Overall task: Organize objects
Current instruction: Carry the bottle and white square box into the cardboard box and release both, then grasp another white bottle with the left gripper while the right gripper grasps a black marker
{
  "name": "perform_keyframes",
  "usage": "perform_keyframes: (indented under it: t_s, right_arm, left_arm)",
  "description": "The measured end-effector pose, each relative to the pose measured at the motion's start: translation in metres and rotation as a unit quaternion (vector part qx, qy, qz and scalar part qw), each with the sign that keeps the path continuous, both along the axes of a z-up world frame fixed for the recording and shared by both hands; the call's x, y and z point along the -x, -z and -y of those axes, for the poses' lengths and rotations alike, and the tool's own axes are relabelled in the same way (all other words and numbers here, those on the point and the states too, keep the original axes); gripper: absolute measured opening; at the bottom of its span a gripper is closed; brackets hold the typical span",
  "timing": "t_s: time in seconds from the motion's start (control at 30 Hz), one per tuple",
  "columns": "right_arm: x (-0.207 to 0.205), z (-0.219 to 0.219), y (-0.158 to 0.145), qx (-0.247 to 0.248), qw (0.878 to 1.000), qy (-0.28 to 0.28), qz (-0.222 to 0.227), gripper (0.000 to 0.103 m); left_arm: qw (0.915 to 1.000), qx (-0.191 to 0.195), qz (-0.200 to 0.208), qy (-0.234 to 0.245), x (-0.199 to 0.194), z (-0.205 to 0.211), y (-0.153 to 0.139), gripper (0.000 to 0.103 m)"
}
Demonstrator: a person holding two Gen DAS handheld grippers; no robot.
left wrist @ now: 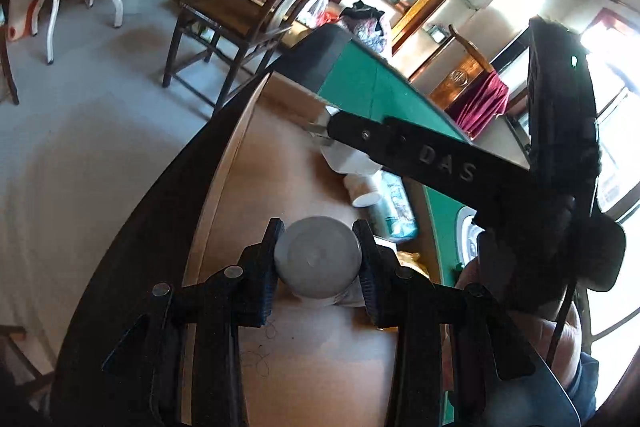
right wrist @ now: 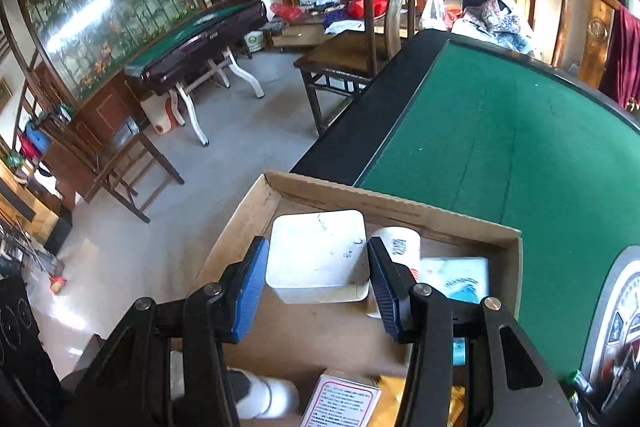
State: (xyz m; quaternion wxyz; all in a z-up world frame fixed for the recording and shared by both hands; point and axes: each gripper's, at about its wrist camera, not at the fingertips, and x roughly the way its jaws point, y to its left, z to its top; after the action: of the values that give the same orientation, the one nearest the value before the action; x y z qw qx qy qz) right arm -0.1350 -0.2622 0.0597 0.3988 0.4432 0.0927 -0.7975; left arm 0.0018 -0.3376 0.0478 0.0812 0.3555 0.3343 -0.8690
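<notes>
In the left wrist view my left gripper point(left wrist: 318, 259) is shut on a white bottle with a grey round cap point(left wrist: 318, 253), held over the cardboard box point(left wrist: 280, 347). The right gripper's black arm crosses above, its tip at a white object point(left wrist: 348, 159) in the box. In the right wrist view my right gripper point(right wrist: 318, 271) stands around a white square container point(right wrist: 316, 253) in the box's far corner; the pads point(right wrist: 252, 279) are beside its sides, with a small gap on the left. A white bottle point(right wrist: 400, 247) and a blue-white packet point(right wrist: 456, 279) lie right of it.
The box point(right wrist: 400, 207) sits on a green felt table point(right wrist: 500, 147) with a black rim. Near me in the box are a white bottle point(right wrist: 268, 395), a printed carton point(right wrist: 340, 403) and a yellow packet point(right wrist: 392, 403). A wooden chair point(right wrist: 360, 47) stands beyond the table.
</notes>
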Motion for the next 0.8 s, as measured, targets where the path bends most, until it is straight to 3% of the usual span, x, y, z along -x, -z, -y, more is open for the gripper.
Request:
perform_keyframes:
  t_s: [0.3,0.4,0.53,0.6,0.8]
  right_arm:
    - [0.012,0.007,0.014,-0.020,1.000,0.023,0.003,0.050]
    - [0.017,-0.006,0.006,0.009,0.999,0.025,0.021,0.050]
    - [0.019,-0.033,-0.012,0.048,0.998,0.039,0.032,0.051]
    - [0.017,-0.052,-0.021,0.069,0.996,0.046,0.042,0.051]
    - [-0.009,-0.134,-0.039,0.123,0.990,0.047,0.042,0.051]
  left_arm:
    - [0.9999,-0.015,0.000,-0.008,0.005,0.005,0.005,0.036]
    - [0.9997,-0.024,-0.003,-0.005,0.007,0.005,0.005,0.047]
    - [0.9995,-0.030,-0.013,-0.004,0.006,0.003,0.003,0.064]
    - [0.9992,-0.037,-0.014,-0.004,0.004,0.004,0.003,0.068]
    - [0.9992,-0.023,-0.026,-0.019,-0.003,0.005,-0.007,0.068]
